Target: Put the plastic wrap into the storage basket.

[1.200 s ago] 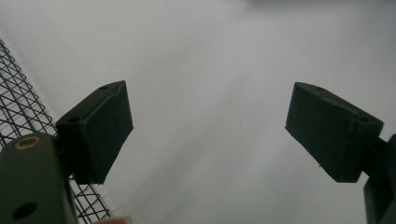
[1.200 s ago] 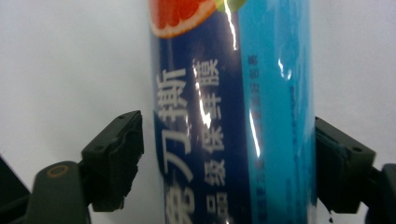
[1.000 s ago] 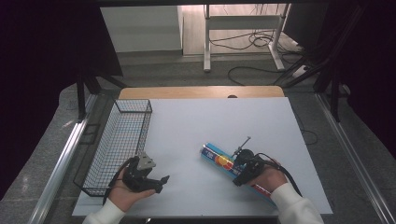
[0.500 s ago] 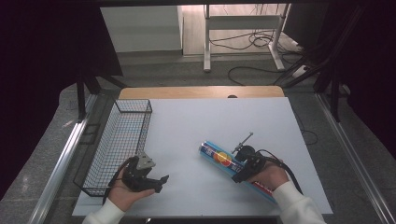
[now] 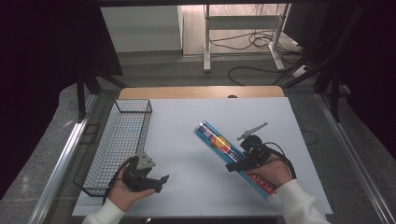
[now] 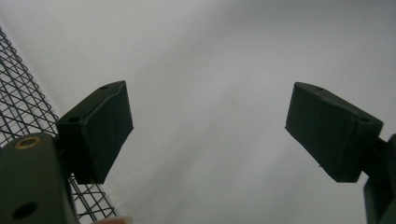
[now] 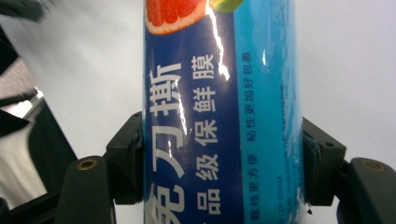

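While the left gripper (image 5: 156, 179) sat open, the right gripper (image 7: 223, 154) clamped the blue roll (image 5: 233, 156).
Roll pointed toward ten o'clock; wire basket (image 5: 116, 144) lay at nine.

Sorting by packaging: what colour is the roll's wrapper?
The roll is blue with white lettering and a grapefruit picture, clearest in the right gripper view.

The high view is evenly lit over the pale grey tabletop (image 5: 187, 140), while the surroundings at left and right fall into near black and a bright strip of floor glows at the top. In the right gripper view, white glare streaks run down the glossy blue cylindrical tube printed with fruit (image 7: 219, 116), whose close lettering is slightly soft, and the upper left corner is smeared with blur. The left gripper view is dim and grey, its black wire mesh basket (image 6: 18, 93) out of focus.
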